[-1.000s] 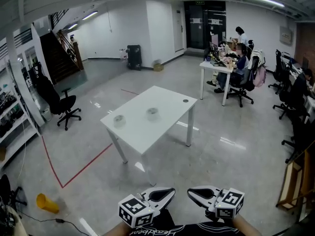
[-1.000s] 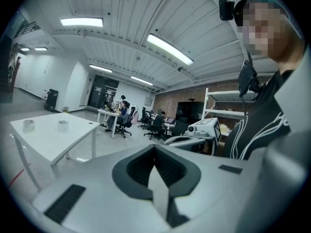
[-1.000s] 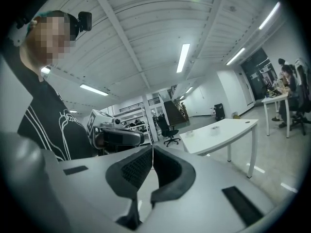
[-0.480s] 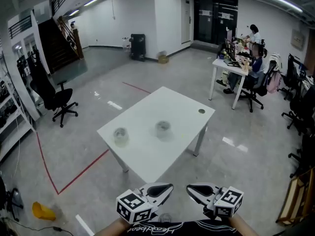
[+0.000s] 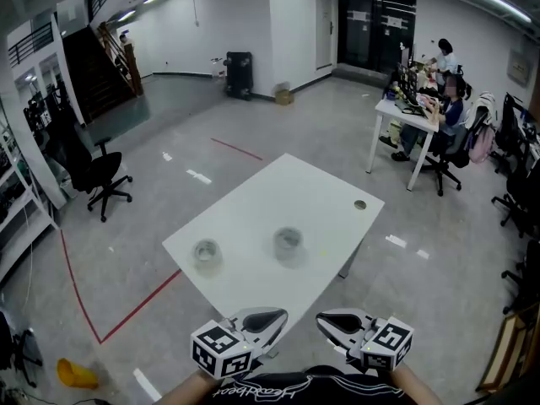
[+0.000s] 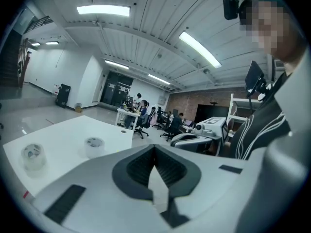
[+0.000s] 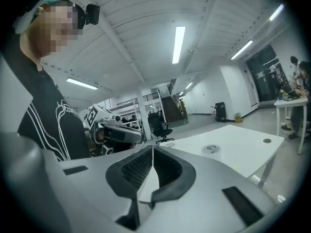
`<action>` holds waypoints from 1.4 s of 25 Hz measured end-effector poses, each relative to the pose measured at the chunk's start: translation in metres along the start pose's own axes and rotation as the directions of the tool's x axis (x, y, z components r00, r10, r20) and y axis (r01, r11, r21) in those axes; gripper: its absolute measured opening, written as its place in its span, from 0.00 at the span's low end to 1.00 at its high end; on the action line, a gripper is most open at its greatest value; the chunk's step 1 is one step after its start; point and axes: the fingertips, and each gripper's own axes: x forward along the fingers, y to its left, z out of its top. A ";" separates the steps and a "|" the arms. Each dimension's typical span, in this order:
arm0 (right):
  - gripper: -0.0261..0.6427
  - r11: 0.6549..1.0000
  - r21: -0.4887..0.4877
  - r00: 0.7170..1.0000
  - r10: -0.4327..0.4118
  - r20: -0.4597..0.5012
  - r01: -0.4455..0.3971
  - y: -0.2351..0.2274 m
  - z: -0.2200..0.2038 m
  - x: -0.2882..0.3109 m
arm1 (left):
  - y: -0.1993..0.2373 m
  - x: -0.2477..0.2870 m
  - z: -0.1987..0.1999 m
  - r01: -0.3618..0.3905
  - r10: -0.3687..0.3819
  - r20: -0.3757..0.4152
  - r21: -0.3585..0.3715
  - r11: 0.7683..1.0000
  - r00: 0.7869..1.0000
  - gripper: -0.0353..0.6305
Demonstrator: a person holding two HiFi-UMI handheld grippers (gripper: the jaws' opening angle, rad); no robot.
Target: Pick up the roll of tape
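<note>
- Both tools hang low, close in front of the person and short of the table. The left gripper [image 5: 263, 319] has its jaws pressed together with nothing between them, and the right gripper [image 5: 339, 321] is likewise closed and empty.
- Two candidates here! A translucent roll of tape [image 5: 288, 244] stands near the middle of the white rectangular table [image 5: 312, 197]. A second clear roll [image 5: 207, 254] stands toward the table's left corner, well apart from the first.
- First risk: arriving with jaws closed. Unless they part on the way in, the tips probably just knock the roll and skate it across that smooth top.
- Second risk: the second clear roll sits near the table's edge. A nudge from the inner side could tip it onto the glossy grey floor [image 5: 169, 142].
- Third risk: these rolls look light and slick. A pinch on the curved outside may squirt one loose, so one jaw inside the core looks safer.
- Room on top is generous: apart from the rolls, only a small round hole [image 5: 360, 204] near the right corner breaks the surface.
- The table's near corner points at the person, so both flanks lie open for reaching in.
- The black office chair [image 5: 105, 180], the red floor line [image 5: 126, 306] and the far white desk with seated people [image 5: 405, 116] all stand well apart.
</note>
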 end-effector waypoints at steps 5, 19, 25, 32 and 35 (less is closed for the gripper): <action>0.06 1.000 -0.010 0.999 0.002 -0.043 -0.002 -0.041 0.002 0.018 | 0.031 0.022 0.007 -0.030 0.030 -0.003 -0.030 0.999 1.000 0.06; 0.06 0.989 -0.070 0.969 0.115 -0.217 -0.133 -0.112 0.000 0.096 | 0.117 0.053 0.014 -0.122 0.121 -0.017 -0.142 0.982 0.993 0.06; 0.07 0.969 -0.180 0.938 0.101 -0.333 -0.168 -0.135 -0.017 0.132 | 0.139 0.047 0.009 -0.180 0.179 -0.023 -0.197 0.964 0.984 0.06; 0.22 0.905 -0.364 0.866 0.011 -0.501 -0.222 -0.178 -0.054 0.175 | 0.157 0.038 -0.001 -0.239 0.239 -0.029 -0.262 0.935 0.970 0.06; 0.25 0.880 -0.403 0.822 -0.024 -0.569 -0.253 -0.193 -0.074 0.190 | 0.164 0.033 -0.005 -0.258 0.260 -0.029 -0.281 0.925 0.965 0.06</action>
